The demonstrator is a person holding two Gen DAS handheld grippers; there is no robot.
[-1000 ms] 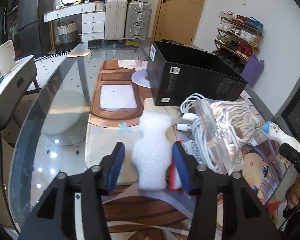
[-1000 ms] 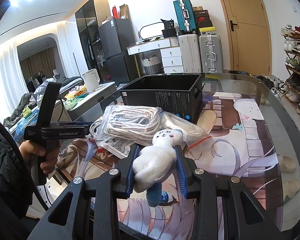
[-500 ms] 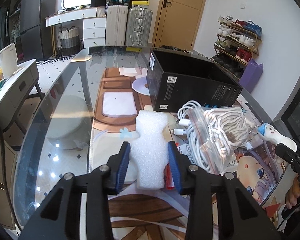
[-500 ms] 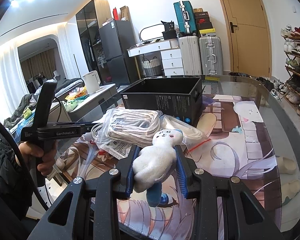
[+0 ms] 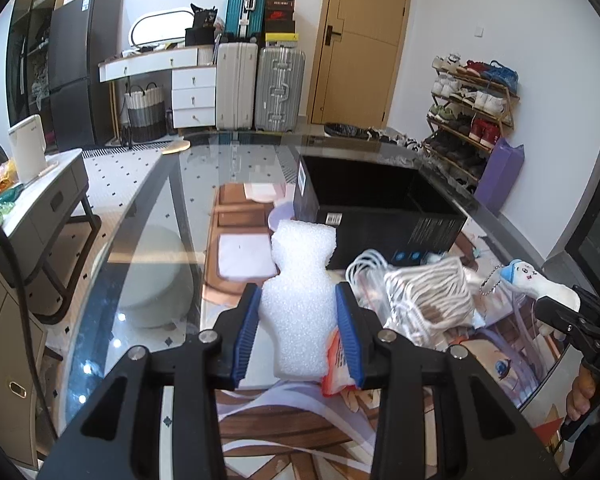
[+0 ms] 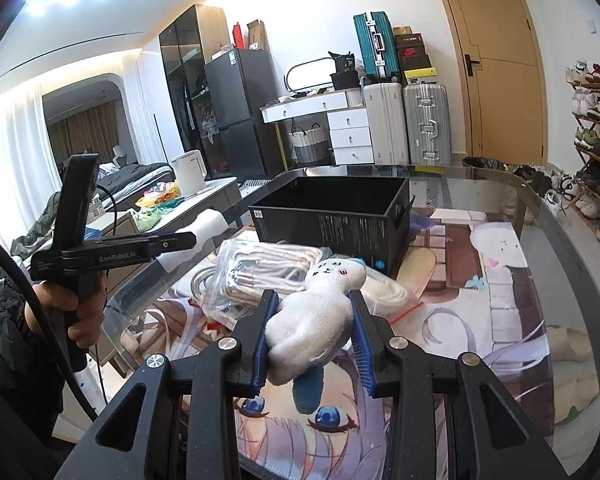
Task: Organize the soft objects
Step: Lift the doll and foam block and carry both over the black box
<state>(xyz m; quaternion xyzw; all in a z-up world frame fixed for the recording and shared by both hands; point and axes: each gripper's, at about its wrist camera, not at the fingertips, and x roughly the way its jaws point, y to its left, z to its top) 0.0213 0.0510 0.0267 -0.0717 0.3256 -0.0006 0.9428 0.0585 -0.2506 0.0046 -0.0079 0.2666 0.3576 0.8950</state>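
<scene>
Up comes the foam block [image 5: 298,300] — left gripper [image 5: 298,334] has just been closing, foam between the pads, and now it's clamped at the waist and lifted off the table [image 5: 148,264], which it was resting on a sec ago. Foam sits upright, top edge overlapping the near corner of the black box [image 5: 380,216] in left wrist view. An orange-white packet [image 5: 338,364] sits by the right pad, can't tell if it's pinched too.

Right gripper [image 6: 312,336] unchanged, squeezing the white plush doll [image 6: 316,316], blue leg dangling below, held above the anime mat [image 6: 440,340] short of the box.

Btw the bagged rope [image 6: 260,276] and white cable [image 5: 364,264] lie just in front of the box.

Risk, imo: foam is light & squashy, narrow grip at the waist, so it could pivot or pop out on the swing to the box. If that packet is caught, it rides along and drops in too. Both hands heading for one box opening could clash.
</scene>
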